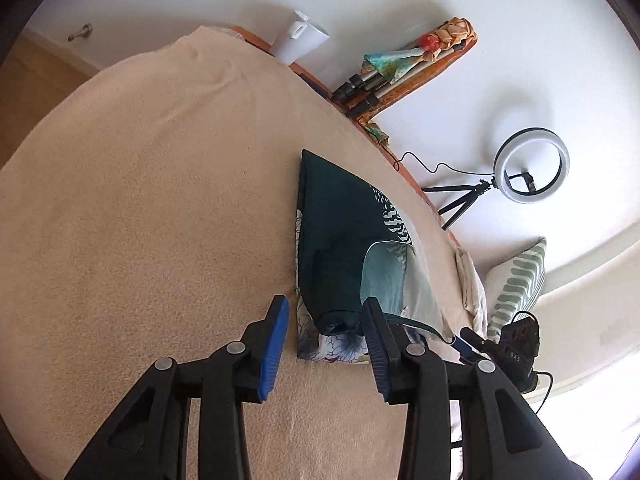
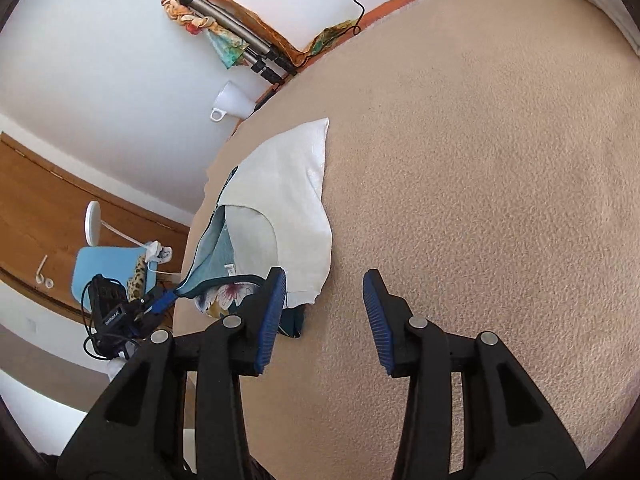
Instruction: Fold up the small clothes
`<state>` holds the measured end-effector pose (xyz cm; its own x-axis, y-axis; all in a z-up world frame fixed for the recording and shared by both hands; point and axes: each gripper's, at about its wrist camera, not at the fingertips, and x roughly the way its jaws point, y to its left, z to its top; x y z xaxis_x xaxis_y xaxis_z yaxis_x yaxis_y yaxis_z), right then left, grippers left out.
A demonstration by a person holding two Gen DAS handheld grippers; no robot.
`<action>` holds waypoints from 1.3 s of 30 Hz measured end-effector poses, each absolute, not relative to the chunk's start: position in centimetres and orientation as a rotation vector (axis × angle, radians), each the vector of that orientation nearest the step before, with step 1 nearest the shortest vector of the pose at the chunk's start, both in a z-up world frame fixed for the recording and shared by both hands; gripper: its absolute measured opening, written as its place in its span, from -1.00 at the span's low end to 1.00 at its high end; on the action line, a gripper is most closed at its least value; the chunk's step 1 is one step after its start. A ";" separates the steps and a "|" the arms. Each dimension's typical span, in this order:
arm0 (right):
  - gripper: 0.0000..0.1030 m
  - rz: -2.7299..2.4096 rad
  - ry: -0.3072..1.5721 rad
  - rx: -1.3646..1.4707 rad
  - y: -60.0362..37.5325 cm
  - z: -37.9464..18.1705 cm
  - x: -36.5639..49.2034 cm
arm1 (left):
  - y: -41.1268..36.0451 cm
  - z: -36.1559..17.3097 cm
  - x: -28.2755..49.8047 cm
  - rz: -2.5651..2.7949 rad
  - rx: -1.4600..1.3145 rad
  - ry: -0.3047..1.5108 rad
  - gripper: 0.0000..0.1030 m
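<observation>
Cloth lies folded on the beige blanket (image 1: 160,200) that covers the table, and I take that garment (image 1: 340,248) as my landmark: dark teal on one face with a pale leaf print, a lighter teal lining showing at an open curve, and a floral edge at the near end. My left fingers (image 1: 326,344) are spread, with nothing between them; the near end of the garment lies in the gap in front of them, and the pad (image 1: 376,344) on the garment's side looks to sit just at its edge, though I cannot tell whether it touches. Seen from my right side, the same garment (image 2: 288,208) shows a cream face with the teal lining and floral corner near my tips. My right fingers (image 2: 325,312) are also spread and empty, one pad (image 2: 274,312) just at the garment's near corner, the other over bare blanket beside it. Beyond the garment, at the table's far edge, stand a white jug (image 1: 298,42) and a bundle of tripod legs (image 1: 360,88) wrapped in patterned cloth. A ring light (image 1: 532,166) stands off to the garment's far side, past the table edge, with a leaf-print cushion (image 1: 516,284) near it.
</observation>
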<state>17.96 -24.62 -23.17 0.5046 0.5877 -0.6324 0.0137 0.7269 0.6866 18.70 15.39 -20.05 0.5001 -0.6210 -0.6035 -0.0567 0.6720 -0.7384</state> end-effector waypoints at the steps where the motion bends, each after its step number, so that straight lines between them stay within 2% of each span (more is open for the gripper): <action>1: -0.17 0.381 1.006 0.709 -24.5 -23.5 18.2 | 15.1 -20.4 19.1 -0.398 -0.810 1.028 -0.27; 5: -0.17 0.388 1.046 0.733 -23.4 -24.5 19.0 | 13.8 -21.3 19.8 -0.409 -0.856 1.082 -0.33; 8: -0.17 0.393 1.076 0.749 -22.8 -25.3 19.5 | 12.9 -21.3 19.9 -0.406 -0.833 1.097 -0.54; 9: -0.17 0.398 1.084 0.754 -22.6 -25.5 19.6 | 12.7 -21.2 19.9 -0.406 -0.822 1.097 -0.69; 12: -0.20 0.422 1.091 0.772 -22.2 -25.8 19.9 | 12.3 -20.7 19.7 -0.392 -0.776 1.083 -0.88; 13: -0.30 0.439 1.089 0.781 -22.1 -25.8 20.0 | 12.3 -20.5 19.7 -0.388 -0.765 1.077 -0.89; 14: -0.60 0.461 1.089 0.788 -21.9 -25.7 20.1 | 12.3 -20.3 19.7 -0.388 -0.760 1.070 -0.89; 15: -0.76 0.470 1.089 0.782 -21.6 -25.6 20.1 | 12.3 -20.1 19.7 -0.392 -0.758 1.061 -0.89; 21: -0.84 0.493 1.033 0.759 -21.0 -22.9 19.2 | 12.6 -17.7 18.6 -0.398 -0.695 0.998 -0.93; 25: -0.84 0.496 1.009 0.699 -20.6 -21.4 17.8 | 12.2 -17.6 16.8 -0.379 -0.567 0.996 -0.93; 32: -0.85 0.439 1.109 0.573 -19.3 -24.0 16.8 | 11.5 -20.7 15.6 -0.344 -0.479 1.065 -0.93; 34: -0.85 0.436 1.117 0.519 -18.9 -23.9 16.6 | 11.3 -20.5 15.4 -0.354 -0.451 1.073 -0.91; 35: -0.84 0.430 1.123 0.481 -18.7 -23.6 16.5 | 11.2 -20.3 15.3 -0.363 -0.432 1.074 -0.84; 37: -0.62 0.435 1.135 0.418 -18.6 -22.8 16.6 | 11.3 -19.3 15.1 -0.355 -0.390 1.054 -0.58; 38: -0.37 0.442 1.125 0.400 -18.8 -22.1 16.6 | 11.4 -18.7 15.0 -0.353 -0.380 1.038 -0.53; 39: -0.22 0.447 1.097 0.387 -19.0 -21.4 16.7 | 11.5 -18.1 15.1 -0.358 -0.375 1.021 -0.52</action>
<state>16.69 -18.98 -21.35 0.3845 0.5265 -0.7583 -0.1540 0.8465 0.5096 15.07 11.54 -18.06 0.4757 -0.4566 -0.7519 0.1133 0.8794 -0.4624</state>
